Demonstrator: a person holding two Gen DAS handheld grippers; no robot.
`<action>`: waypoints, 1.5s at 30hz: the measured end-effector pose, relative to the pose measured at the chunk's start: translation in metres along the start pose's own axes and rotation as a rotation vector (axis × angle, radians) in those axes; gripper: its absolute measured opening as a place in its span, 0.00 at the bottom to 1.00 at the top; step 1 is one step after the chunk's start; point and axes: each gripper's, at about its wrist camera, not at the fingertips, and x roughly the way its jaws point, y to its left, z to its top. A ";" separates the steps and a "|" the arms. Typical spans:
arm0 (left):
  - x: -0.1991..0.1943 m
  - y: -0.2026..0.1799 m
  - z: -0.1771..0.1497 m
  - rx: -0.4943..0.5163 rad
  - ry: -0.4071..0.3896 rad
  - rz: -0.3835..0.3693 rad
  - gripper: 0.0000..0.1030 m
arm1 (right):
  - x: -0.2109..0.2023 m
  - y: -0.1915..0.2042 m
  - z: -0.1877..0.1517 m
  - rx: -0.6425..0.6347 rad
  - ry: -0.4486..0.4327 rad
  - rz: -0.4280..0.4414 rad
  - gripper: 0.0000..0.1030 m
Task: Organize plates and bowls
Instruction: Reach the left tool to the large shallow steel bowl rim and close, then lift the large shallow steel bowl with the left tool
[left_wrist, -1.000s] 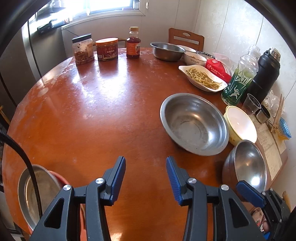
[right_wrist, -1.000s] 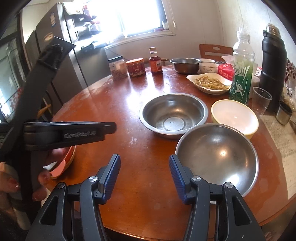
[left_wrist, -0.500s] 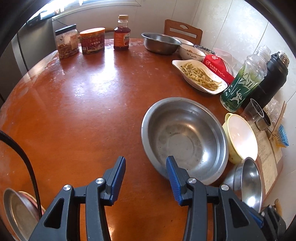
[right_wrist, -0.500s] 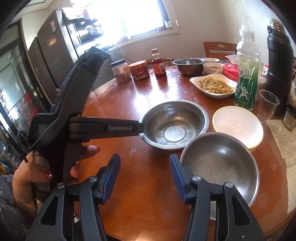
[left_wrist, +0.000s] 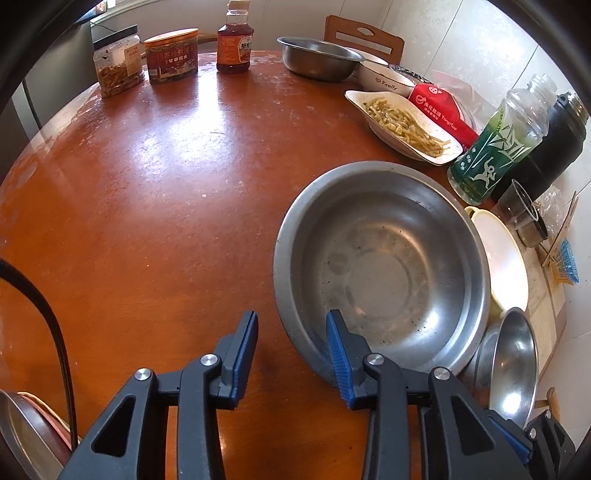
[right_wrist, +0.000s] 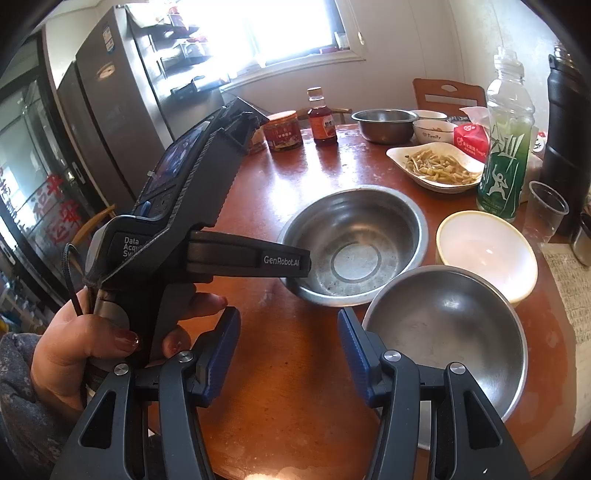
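Observation:
A large steel bowl sits on the round wooden table; it also shows in the right wrist view. My left gripper is open, its right finger over the bowl's near rim and its left finger outside it. A cream bowl and a smaller steel bowl lie to the right. My right gripper is open and empty, just left of the smaller steel bowl. A steel plate on a red dish shows at the lower left.
At the far side stand jars, a sauce bottle, another steel bowl, a white bowl and a dish of food. A green bottle, black flask and cup stand right.
My left gripper has moved forward and right to the large steel bowl's rim. The right gripper has barely moved. Both stay open.

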 end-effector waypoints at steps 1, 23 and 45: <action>-0.001 0.001 0.000 -0.001 0.001 0.001 0.38 | 0.000 0.001 0.000 -0.002 0.001 -0.001 0.55; -0.020 0.007 -0.024 0.018 -0.006 0.025 0.38 | 0.064 -0.036 0.076 -0.181 0.082 -0.253 0.55; -0.059 0.031 -0.042 -0.047 -0.060 0.002 0.38 | 0.064 -0.015 0.069 -0.134 0.187 -0.090 0.38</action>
